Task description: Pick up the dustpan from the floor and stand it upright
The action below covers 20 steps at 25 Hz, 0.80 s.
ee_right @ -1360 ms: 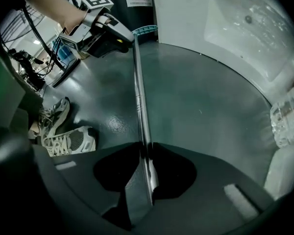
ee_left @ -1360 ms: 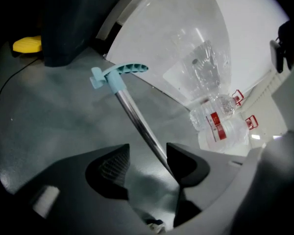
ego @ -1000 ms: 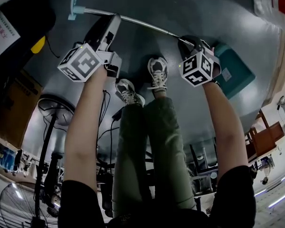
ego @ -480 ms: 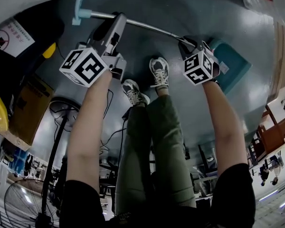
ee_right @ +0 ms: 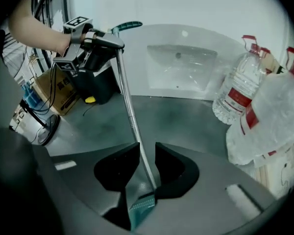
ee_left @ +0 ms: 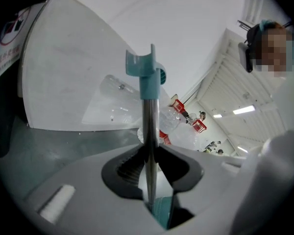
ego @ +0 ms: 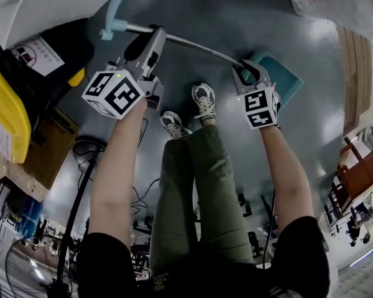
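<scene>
The grey shiny floor (ego: 236,11) carries the teal dustpan (ego: 285,79), beyond the person's shoes (ego: 205,99). The left gripper (ego: 152,35) is closing on its metal handle (ego: 193,43). The right gripper (ego: 248,68) is clamped low on this handle. Water bottles (ee_right: 240,89) stand near the wall (ee_right: 210,4).

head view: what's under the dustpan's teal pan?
Bare grey floor shows around the teal pan. The right gripper, clamped on the pole, and its marker cube cover part of the pan, so whether it touches the floor underneath cannot be seen.
</scene>
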Motion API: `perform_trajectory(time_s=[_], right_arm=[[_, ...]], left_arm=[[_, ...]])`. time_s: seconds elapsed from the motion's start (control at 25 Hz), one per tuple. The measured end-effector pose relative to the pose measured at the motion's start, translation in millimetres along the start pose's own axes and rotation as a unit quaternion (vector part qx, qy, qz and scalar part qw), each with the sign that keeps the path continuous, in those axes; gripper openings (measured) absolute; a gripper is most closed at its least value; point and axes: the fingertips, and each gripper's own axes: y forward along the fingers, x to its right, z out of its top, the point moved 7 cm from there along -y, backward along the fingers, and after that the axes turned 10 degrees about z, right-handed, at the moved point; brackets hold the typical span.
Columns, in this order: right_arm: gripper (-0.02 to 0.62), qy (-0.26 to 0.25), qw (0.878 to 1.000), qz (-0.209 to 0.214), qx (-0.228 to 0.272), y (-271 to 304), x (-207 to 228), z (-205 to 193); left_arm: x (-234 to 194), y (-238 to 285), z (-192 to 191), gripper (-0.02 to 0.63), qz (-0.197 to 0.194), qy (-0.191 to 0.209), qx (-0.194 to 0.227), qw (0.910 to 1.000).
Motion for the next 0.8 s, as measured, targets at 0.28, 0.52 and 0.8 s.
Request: perform_trajectory(time_s=[0.28,0.52,0.8], right_arm=[[0.082,0.033,0.996,-0.024,0.084,-70.4,-14.0,58.7],[0.081,0.039,0.989,-0.024,0.141,-118.8,-39.1,104.3],[0.081,0.043,0.982,-0.028,0.179,-156.6,-56.6,142.7]], left_arm=[[22.2,-30.7,43.5,0.141,0.005,0.044,0.004,0.999],[21.9,-63.4,71.8,0.14,0.017,0.063,0.023,0.9976],[22.3,-85.5,107.4,0.14,0.032,0.098,0.04,0.9938]])
